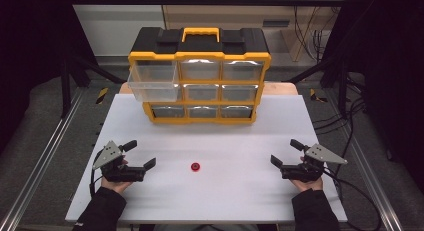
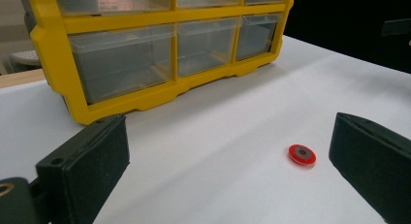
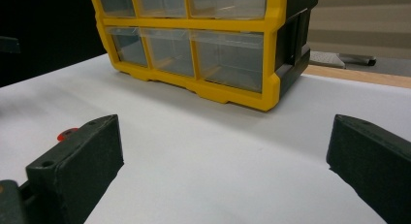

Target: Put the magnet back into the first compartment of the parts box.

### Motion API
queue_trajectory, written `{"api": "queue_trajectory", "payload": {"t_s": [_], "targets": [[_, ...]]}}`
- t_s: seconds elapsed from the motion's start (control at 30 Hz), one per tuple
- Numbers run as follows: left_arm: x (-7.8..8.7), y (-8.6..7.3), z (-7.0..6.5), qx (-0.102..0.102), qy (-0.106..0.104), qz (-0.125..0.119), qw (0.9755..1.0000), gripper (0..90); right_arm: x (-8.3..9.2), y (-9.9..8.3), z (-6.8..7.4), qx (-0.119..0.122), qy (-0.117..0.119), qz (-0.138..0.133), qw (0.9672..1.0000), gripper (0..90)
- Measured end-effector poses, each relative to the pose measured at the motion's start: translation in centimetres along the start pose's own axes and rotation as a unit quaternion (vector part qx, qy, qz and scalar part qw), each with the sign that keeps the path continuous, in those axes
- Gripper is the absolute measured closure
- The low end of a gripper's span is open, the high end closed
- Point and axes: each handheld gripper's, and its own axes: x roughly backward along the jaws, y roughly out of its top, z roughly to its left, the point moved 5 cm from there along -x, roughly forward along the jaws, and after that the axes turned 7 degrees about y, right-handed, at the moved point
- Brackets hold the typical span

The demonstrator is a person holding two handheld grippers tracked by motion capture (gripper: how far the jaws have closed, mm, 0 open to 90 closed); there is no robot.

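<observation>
Two grippers rest low on the white table, the left gripper and the right gripper, each with jaws spread wide and nothing between them. One red disc lies flat between them, nearer the left. Behind stands one yellow organizer with nine clear drawers; the top-left drawer is pulled out, and no contents can be made out.

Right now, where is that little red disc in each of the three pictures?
High view: the red disc lies on the white table, midway between the two grippers.
Left gripper view: it lies at lower right, just inside the right-hand jaw.
Right gripper view: a red sliver peeks over the left-hand jaw.
Shared landmark: the yellow drawer cabinet behind it.
</observation>
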Motion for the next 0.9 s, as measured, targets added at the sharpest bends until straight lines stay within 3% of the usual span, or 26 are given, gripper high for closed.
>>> {"api": "queue_trajectory", "payload": {"t_s": [0.9], "targets": [[-0.5, 0.71, -0.89, -0.005, -0.002, 0.019, 0.9998, 0.8, -0.08, -0.16, 0.15, 0.005, 0.001, 0.007, 1.0, 0.3]]}}
